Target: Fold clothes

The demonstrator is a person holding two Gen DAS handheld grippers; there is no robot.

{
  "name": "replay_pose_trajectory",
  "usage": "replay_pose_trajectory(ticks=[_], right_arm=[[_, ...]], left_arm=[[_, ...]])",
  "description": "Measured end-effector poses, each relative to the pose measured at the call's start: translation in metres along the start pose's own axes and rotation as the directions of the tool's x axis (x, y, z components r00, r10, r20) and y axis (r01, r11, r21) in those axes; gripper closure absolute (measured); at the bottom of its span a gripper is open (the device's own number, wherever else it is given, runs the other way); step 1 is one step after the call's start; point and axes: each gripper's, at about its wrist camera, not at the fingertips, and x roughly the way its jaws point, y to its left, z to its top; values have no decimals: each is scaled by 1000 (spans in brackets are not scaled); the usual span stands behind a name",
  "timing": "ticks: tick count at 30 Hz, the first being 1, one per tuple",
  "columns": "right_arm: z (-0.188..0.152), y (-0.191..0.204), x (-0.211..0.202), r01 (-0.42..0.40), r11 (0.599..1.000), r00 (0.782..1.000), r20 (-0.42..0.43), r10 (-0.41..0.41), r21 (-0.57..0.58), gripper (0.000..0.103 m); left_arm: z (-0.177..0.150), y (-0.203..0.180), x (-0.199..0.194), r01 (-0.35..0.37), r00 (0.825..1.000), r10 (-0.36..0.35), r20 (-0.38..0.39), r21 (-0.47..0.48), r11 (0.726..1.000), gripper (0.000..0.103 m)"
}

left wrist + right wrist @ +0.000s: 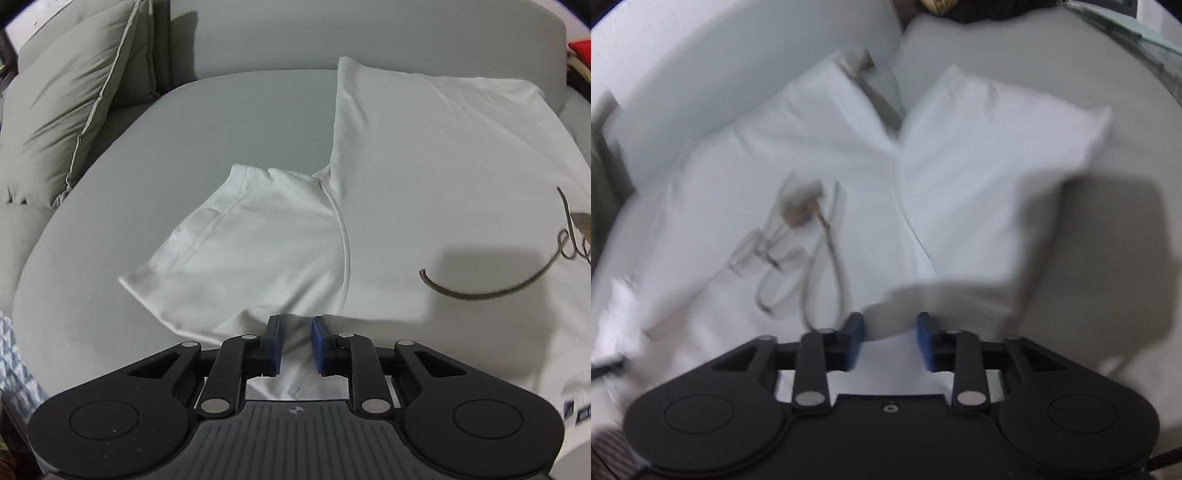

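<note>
The white cotton T-shirt is lying flat, spreading toward 12 o'clock from both grippers' parted, empty jaws.

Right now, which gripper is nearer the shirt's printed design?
Right. The right gripper sits just beside the design; the left gripper is at the sleeve side, design off to its far right.

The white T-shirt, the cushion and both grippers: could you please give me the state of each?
white T-shirt: spread flat on the sofa, unfolded, sleeve out.
cushion: leaning upright at the sofa's corner.
left gripper: open, fabric between the fingers.
right gripper: open, over the shirt.
</note>
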Motion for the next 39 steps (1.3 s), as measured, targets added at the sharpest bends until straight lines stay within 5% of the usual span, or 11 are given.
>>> replay_pose_trajectory(ticks=[5,9,11,13,17,20,26,29,32,36,39], right_arm=[[-16,-21,-20,19,1000,996,-90,-18,9,57],[-22,-21,-48,-45,999,999,-30,45,18,58],[-23,-14,-59,-113,993,994,12,113,14,58],[-23,3,-60,-142,989,989,27,143,-40,59],[-26,35,-48,-172,975,985,2,174,-140,77],[-29,50,-31,-163,967,987,-19,162,-195,77],[-47,53,-30,-133,965,990,-70,120,-225,77],[-48,42,-47,-175,970,982,-98,160,-168,76],[-39,32,-67,-255,963,965,-92,247,-89,76],[-3,42,-108,-305,947,950,40,310,-102,75],[28,47,-134,-338,935,930,118,349,-105,58]], left_arm=[[-25,21,-18,55,997,-53,-52,40,998,89],[-38,31,-50,158,987,-156,30,-53,986,86],[-42,20,-69,179,979,-173,107,-46,983,69],[-42,4,-77,209,966,-203,160,-25,978,68],[-39,-35,-72,246,947,-252,197,52,968,69],[-43,-62,-63,243,941,-266,211,128,962,70],[-65,-86,-46,185,968,-223,119,268,945,72],[-55,-68,-59,243,963,-261,68,202,949,76],[-41,-48,-85,246,954,-268,137,161,956,76],[-13,-29,-125,205,928,-237,288,138,969,71],[9,-14,-148,223,899,-247,361,106,969,68]])
